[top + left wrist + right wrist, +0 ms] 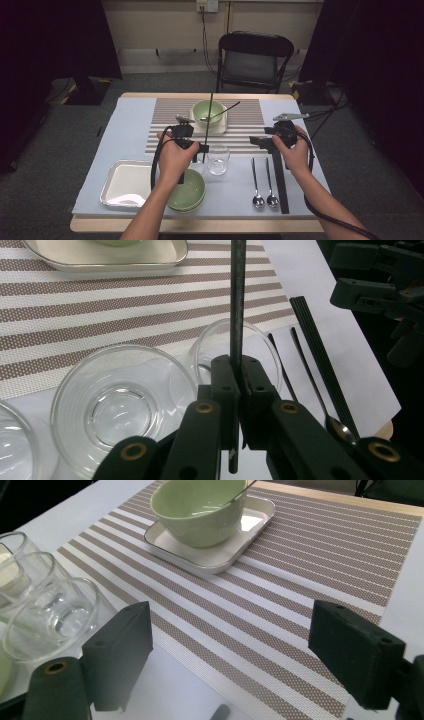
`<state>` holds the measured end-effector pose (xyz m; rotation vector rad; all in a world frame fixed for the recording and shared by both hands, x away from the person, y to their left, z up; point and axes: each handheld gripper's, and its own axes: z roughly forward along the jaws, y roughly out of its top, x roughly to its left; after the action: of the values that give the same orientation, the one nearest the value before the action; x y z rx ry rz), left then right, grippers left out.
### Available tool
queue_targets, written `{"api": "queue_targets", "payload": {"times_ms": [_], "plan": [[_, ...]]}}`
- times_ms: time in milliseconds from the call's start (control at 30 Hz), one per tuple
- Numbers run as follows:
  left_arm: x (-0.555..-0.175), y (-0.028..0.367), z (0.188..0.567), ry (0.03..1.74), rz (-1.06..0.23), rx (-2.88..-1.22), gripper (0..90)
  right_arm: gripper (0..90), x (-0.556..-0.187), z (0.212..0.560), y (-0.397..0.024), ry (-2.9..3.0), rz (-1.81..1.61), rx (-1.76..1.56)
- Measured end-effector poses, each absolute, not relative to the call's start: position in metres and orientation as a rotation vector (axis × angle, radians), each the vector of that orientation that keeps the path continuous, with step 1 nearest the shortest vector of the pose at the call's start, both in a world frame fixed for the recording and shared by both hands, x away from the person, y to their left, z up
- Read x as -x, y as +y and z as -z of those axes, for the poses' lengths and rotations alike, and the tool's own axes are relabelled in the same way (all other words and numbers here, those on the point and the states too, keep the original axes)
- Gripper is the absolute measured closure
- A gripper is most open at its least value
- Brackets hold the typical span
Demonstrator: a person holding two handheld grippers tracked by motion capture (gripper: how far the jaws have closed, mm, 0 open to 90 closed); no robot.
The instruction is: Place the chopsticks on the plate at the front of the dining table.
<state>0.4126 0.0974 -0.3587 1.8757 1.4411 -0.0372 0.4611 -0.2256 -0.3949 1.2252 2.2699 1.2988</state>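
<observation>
Looking down from the high view, the left gripper (199, 148) sat above the near-centre of the pale blue tablecloth (125, 130), clamped on a thin dark chopstick (208, 125) that stood almost upright, its top reaching past the far green ceramic bowl (208, 112). That bowl rested in a white square dish (222, 126) on the brown-and-white striped placemat (165, 125), with a second dark stick leaning in it. Clear glass cups (218, 158) stood just beside the left gripper. A nearer green bowl (192, 195) lay partly under the left forearm, next to a silver metal tray (125, 182). The right gripper (265, 142) hovered at the mat's right edge; two steel spoons (264, 185) and a long black ribbed strip (280, 185) lay below it.

Left gripper view: jaws nearly shut, pads pinching the chopstick (237, 300), which ran straight up between them and poked out a little below. Glass cups (120, 410) sat directly behind; the spoons (310, 385) and ribbed strip (320, 355) lay to the right, the other gripper beyond them.

Right gripper view: jaws spread wide, nothing between them, only the striped mat (280, 605) beneath. The green bowl (200, 510) in its white dish (220, 555) stood ahead, glass cups (50, 610) at the left.
</observation>
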Motion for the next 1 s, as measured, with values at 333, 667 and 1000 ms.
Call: {"api": "queue_targets", "payload": {"times_ms": [333,667,1000], "plan": [[-0.413,0.102,0.357,1.453,0.038,-1.869,87.0,17.5,-0.459,0.400,-0.233,2.276,-1.290,-1.234],[-0.414,0.107,0.355,1.467,0.031,-1.863,87.0,17.6,-0.457,0.405,-0.241,2.274,-1.275,-1.247],[-0.416,0.112,0.353,1.479,0.026,-1.857,87.0,17.8,-0.457,0.410,-0.250,2.268,-1.271,-1.264]]}}
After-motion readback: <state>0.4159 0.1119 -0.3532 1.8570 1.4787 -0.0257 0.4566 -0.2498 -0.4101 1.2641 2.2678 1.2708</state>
